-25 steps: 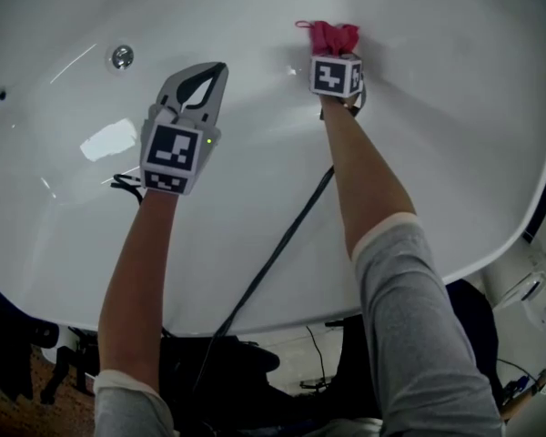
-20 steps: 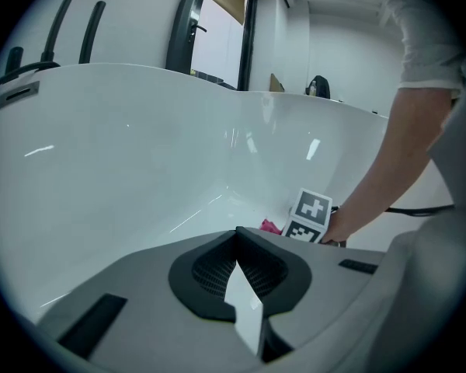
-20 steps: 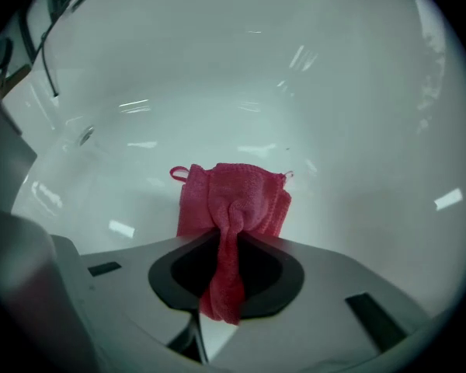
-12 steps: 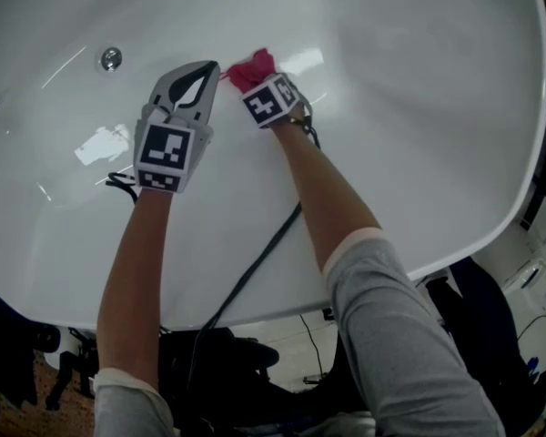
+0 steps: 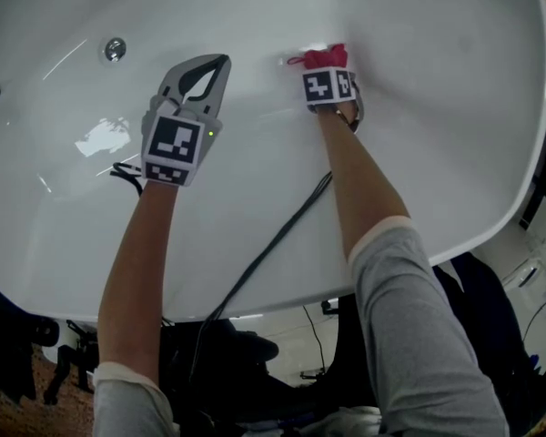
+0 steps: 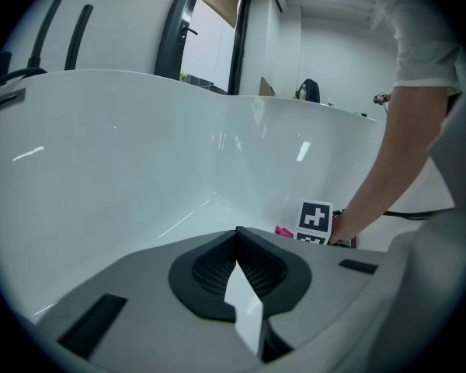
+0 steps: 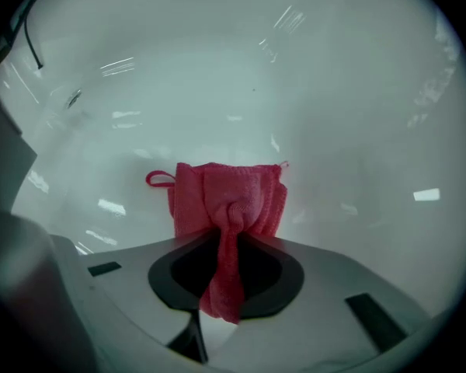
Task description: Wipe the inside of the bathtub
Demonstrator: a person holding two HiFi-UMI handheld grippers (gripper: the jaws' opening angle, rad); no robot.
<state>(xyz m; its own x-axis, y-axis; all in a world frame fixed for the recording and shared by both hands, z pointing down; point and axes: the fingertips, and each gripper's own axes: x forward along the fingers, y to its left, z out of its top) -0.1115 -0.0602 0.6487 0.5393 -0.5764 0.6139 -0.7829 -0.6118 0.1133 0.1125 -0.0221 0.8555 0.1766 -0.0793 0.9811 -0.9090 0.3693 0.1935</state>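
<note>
A white bathtub (image 5: pixel 437 107) fills the head view; I look down into its basin. My right gripper (image 5: pixel 320 64) is shut on a pink cloth (image 5: pixel 322 56), bunched and pressed against the tub's inner surface. In the right gripper view the pink cloth (image 7: pixel 227 200) spreads flat on the tub wall (image 7: pixel 334 92) beyond the jaws, with a loop tag at its left. My left gripper (image 5: pixel 200 73) hovers over the basin to the left of the cloth, jaws shut with nothing between them. The left gripper view shows my left gripper (image 6: pixel 237 235) and the right gripper's marker cube (image 6: pixel 314 220) beyond it.
A chrome drain fitting (image 5: pixel 115 48) sits at the tub's upper left. A black cable (image 5: pixel 273 244) runs from the right gripper down over the tub's near rim. Dark gear lies on the floor below the rim (image 5: pixel 237 353).
The right gripper swept the cloth left toward the left gripper, then back to the right, ending near where it began. The left gripper stayed almost still.
</note>
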